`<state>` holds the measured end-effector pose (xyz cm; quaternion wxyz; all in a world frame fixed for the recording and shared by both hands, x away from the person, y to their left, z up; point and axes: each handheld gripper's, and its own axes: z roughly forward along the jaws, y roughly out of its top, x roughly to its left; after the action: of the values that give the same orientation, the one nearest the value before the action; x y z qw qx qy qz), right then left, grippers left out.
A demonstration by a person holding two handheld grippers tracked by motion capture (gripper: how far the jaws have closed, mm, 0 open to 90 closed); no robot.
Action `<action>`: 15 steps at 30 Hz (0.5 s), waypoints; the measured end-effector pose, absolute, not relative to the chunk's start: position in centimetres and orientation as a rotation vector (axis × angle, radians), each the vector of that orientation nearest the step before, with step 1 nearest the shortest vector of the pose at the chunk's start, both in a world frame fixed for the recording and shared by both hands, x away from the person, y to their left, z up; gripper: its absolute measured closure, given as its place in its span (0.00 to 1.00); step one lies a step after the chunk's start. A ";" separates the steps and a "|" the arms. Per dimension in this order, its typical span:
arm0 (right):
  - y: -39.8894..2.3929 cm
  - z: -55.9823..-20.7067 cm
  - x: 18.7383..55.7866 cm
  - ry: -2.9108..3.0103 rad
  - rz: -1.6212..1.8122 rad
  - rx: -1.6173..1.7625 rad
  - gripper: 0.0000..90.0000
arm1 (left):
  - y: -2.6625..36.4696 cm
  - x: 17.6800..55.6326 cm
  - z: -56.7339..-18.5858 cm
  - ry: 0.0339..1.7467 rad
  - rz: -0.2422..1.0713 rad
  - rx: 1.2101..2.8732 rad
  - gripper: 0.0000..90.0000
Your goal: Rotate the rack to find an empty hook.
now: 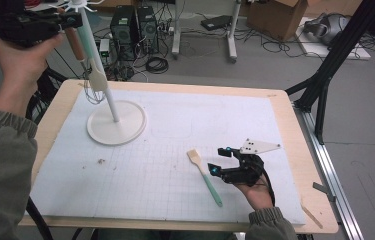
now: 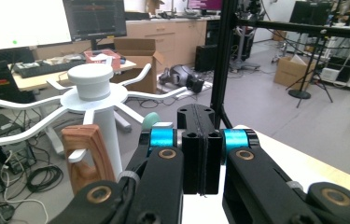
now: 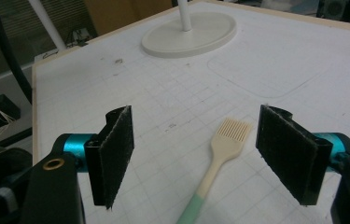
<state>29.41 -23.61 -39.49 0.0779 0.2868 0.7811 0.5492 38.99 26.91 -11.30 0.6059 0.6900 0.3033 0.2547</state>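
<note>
The right gripper (image 1: 223,161) rests low over the white mat (image 1: 175,170), its jaws spread wide with nothing between the pads. In the right gripper view the pastry brush (image 3: 219,154) lies flat on the mat between and just beyond the two jaws, cream bristles pointing away, and the end of its green handle is cut off by the bottom edge. From the high view the same brush (image 1: 204,176) sits just to the left of that gripper, not touched by it.

The left gripper (image 1: 70,20) is held up high beside the top of the white hanging stand (image 1: 116,122), jaws pressed together. In the left gripper view they meet flat with nothing pinched. A wooden handle (image 2: 86,156) hangs just beside them from one arm of the stand (image 2: 91,88); its lower part is hidden behind the gripper body. A whisk (image 1: 95,85) dangles below, its wires faint and hard to make out
</note>
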 end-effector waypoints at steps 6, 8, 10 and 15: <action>-23.7 -39.4 29.4 2.330 1.651 0.853 0.30 | 27.0 39.1 -11.3 0.726 0.611 1.584 1.00; -23.7 -39.4 29.4 2.331 1.653 0.857 0.30 | 27.1 39.0 -11.3 0.737 0.626 1.574 0.99; -23.7 -39.4 29.4 2.330 1.654 0.857 0.30 | 27.2 39.0 -11.3 0.745 0.630 1.571 0.99; -23.6 -39.4 29.4 2.332 1.653 0.852 0.30 | 27.2 38.8 -11.2 0.746 0.641 1.576 0.99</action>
<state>29.40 -23.65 -39.40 0.0795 0.2848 0.7793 0.5525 38.84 27.21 -11.23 0.5988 0.6794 0.3218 0.2762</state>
